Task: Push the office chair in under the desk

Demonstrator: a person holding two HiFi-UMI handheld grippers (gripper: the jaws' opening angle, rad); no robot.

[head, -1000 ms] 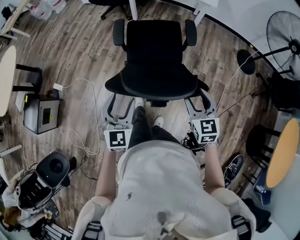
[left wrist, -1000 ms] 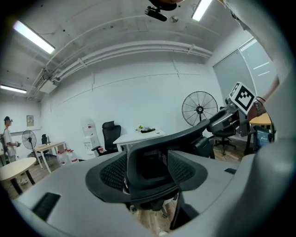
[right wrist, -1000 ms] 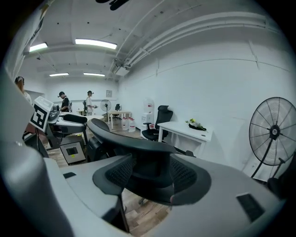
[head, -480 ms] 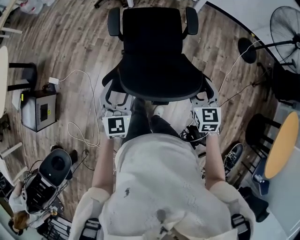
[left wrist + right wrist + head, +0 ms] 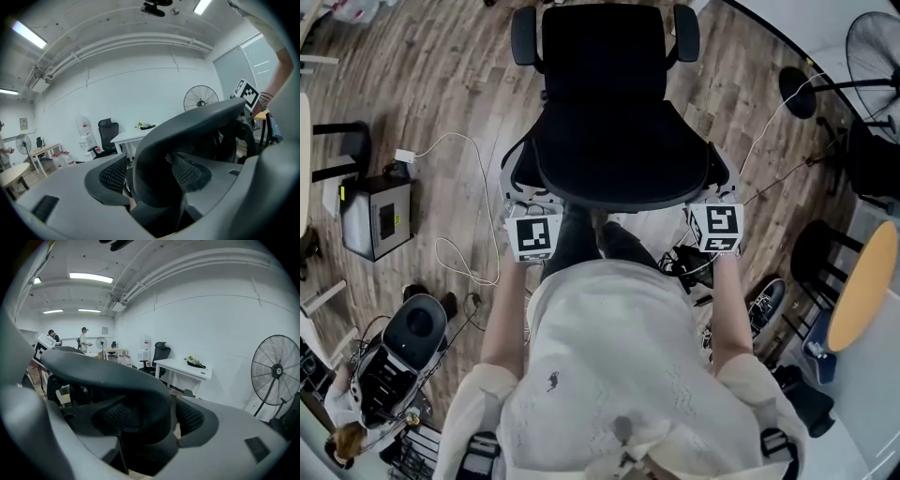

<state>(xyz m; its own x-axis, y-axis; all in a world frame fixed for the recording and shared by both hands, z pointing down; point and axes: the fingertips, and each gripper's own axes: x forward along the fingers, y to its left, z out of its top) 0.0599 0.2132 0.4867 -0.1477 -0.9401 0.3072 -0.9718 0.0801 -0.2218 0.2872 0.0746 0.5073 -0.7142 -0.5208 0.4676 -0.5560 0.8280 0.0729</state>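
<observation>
I am straddling the curved backrest rim of the black mesh office chair with left gripper and right gripper, jaws spread wide, gripping nothing; the chair is standing near the wooden plank floor's far edge.

The person wears a cream short-sleeved shirt and dark trousers, with dark straps at both shoulders and thin dark bands round the right wrist. The left gripper and right gripper are pale grey. Each carries a cube of black-and-white square markers, and the broad grey jaws are lined with dark, dimpled pads.
</observation>
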